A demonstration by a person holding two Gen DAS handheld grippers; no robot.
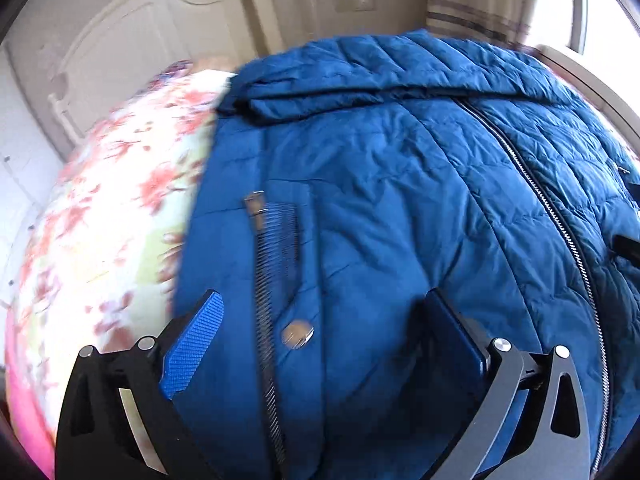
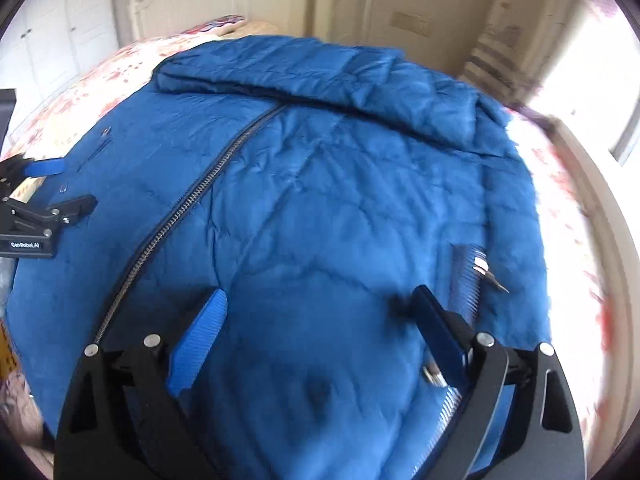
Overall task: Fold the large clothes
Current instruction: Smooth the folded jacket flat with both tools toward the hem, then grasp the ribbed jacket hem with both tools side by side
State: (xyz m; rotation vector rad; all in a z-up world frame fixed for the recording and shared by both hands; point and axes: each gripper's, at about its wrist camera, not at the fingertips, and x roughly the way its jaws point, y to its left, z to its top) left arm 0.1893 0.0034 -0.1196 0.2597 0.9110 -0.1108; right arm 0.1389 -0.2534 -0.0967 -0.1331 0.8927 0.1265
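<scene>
A big blue quilted jacket (image 1: 400, 184) lies spread over a floral bedspread (image 1: 112, 216), its long zipper (image 1: 560, 216) running down the front. In the right wrist view the same jacket (image 2: 320, 200) fills the frame, zipper (image 2: 192, 200) at left, collar folded across the far end. My left gripper (image 1: 324, 308) hangs open over the jacket's left edge, near a side zipper and a snap button (image 1: 297, 334); nothing sits between its blue pads. My right gripper (image 2: 320, 304) is open above the jacket's right part, pads apart over bare fabric. The left gripper (image 2: 60, 184) also shows at the left edge of the right wrist view.
A cream headboard (image 1: 132, 52) and wall stand beyond the bed. A bright window (image 1: 604, 12) and striped curtain (image 1: 468, 8) are at the right. White cupboard doors (image 2: 52, 40) are at far left. The bedspread (image 2: 568, 208) shows beside the jacket's right edge.
</scene>
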